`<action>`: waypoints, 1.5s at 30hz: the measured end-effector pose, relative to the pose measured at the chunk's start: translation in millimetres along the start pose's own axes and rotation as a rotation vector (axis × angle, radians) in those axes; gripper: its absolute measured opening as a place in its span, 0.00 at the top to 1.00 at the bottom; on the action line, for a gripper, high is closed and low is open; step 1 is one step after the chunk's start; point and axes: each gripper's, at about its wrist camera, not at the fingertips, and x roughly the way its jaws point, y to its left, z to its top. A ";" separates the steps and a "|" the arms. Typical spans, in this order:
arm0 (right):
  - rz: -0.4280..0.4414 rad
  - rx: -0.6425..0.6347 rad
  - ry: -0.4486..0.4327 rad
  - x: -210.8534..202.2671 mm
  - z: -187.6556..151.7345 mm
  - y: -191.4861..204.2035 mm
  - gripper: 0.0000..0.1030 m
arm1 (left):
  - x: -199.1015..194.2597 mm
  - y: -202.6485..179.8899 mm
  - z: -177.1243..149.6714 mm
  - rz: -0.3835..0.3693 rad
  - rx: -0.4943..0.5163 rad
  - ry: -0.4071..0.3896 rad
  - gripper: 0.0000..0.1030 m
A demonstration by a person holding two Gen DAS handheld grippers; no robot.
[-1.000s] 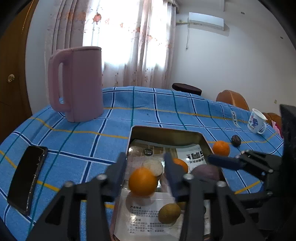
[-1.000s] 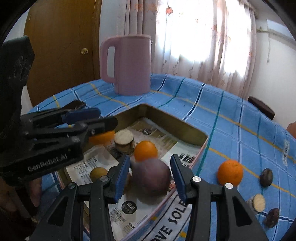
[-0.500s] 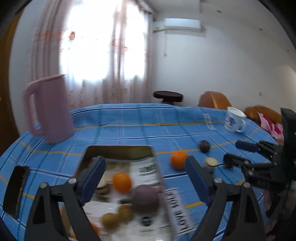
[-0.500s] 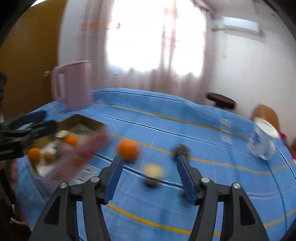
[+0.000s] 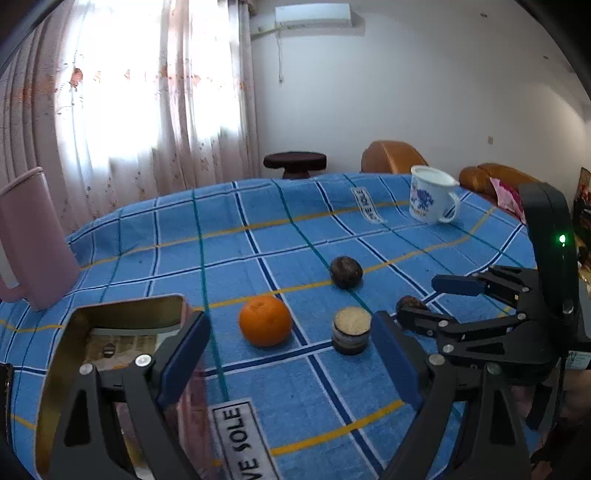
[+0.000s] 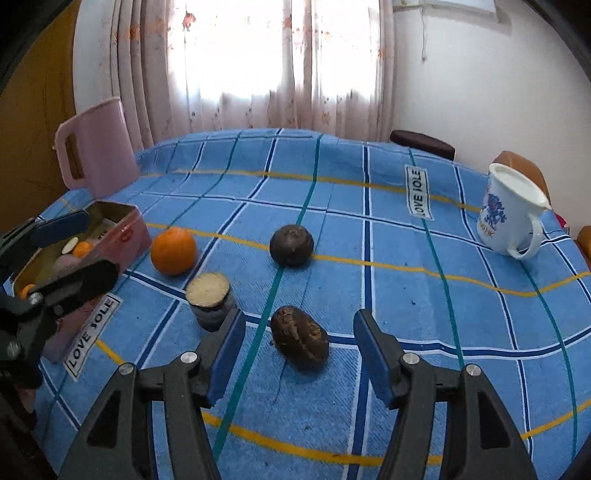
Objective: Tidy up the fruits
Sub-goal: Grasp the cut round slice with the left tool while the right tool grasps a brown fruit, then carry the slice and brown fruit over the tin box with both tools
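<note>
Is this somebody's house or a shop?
Most likely a room in somebody's house. There is a curtained window, a table with a blue checked tablecloth, a flowered mug and a pink pitcher. An air conditioner hangs on the wall.

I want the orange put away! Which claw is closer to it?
Left. The left gripper is open just in front of the orange. The right gripper sits farther away, open around a wrinkly dark fruit.
</note>
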 end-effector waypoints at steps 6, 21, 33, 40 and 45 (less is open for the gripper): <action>0.055 0.025 0.073 15.0 -0.6 -4.8 0.61 | 12.8 -7.7 0.1 -0.004 0.015 0.028 0.12; 0.009 0.129 -0.033 -5.4 -1.7 -24.4 0.64 | 56.9 -42.3 1.7 -0.108 0.054 0.176 0.39; 0.032 0.117 -0.049 -8.7 -1.6 -22.5 0.64 | 74.2 -44.3 1.7 -0.152 0.044 0.247 0.65; 0.024 0.081 -0.096 -18.0 -2.3 -15.2 0.63 | 57.5 -44.2 4.5 -0.124 0.061 0.160 0.65; 0.036 0.075 -0.118 -21.5 -2.2 -14.7 0.63 | 50.0 -45.4 6.3 -0.098 0.068 0.111 0.65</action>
